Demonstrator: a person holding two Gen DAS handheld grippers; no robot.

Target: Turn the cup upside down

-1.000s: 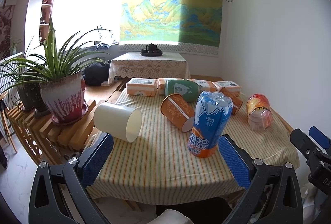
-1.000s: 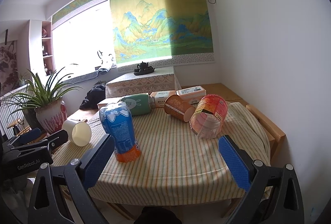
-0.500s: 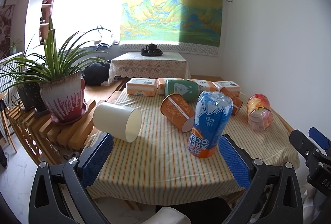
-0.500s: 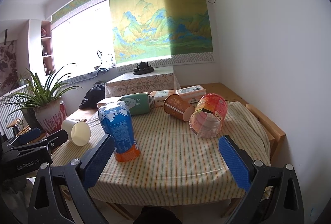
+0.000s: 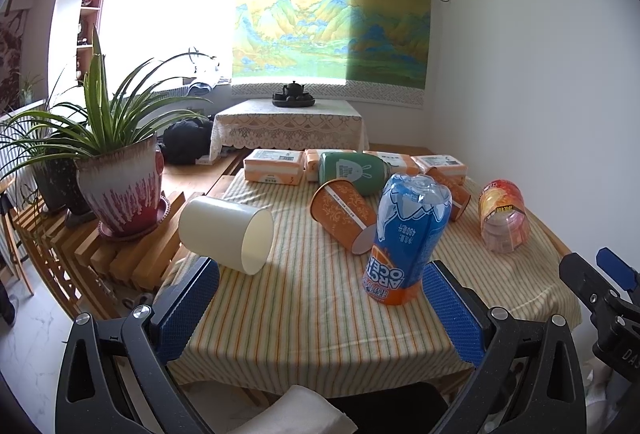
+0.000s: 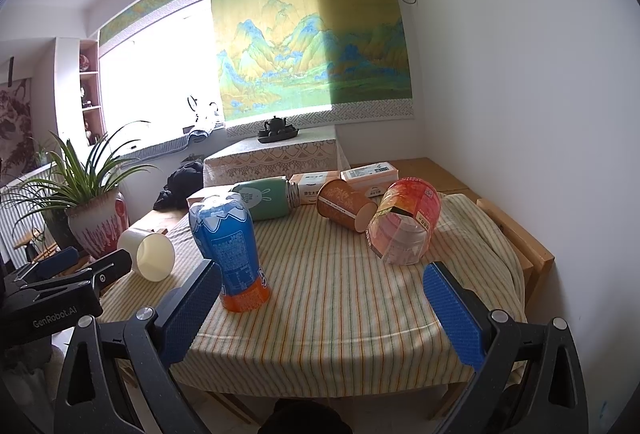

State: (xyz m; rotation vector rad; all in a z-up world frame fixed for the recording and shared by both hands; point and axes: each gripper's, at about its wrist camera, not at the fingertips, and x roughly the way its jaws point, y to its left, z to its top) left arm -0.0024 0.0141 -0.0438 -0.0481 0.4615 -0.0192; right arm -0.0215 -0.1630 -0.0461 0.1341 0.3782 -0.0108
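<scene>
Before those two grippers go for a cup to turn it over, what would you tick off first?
1. Left gripper open and holding nothing: ok.
2. Right gripper open and holding nothing: ok.
3. A cup within sight to flip: ok; the white cup lies on its side near the table's left edge, mouth toward the camera.
4. Cup already upside down: not ok, it is on its side.
5. Way in to the white cup free: ok from the left wrist view; the blue bottle stands apart from it.
6. Which cup is meant: cannot tell; an orange paper cup also lies on its side.
</scene>
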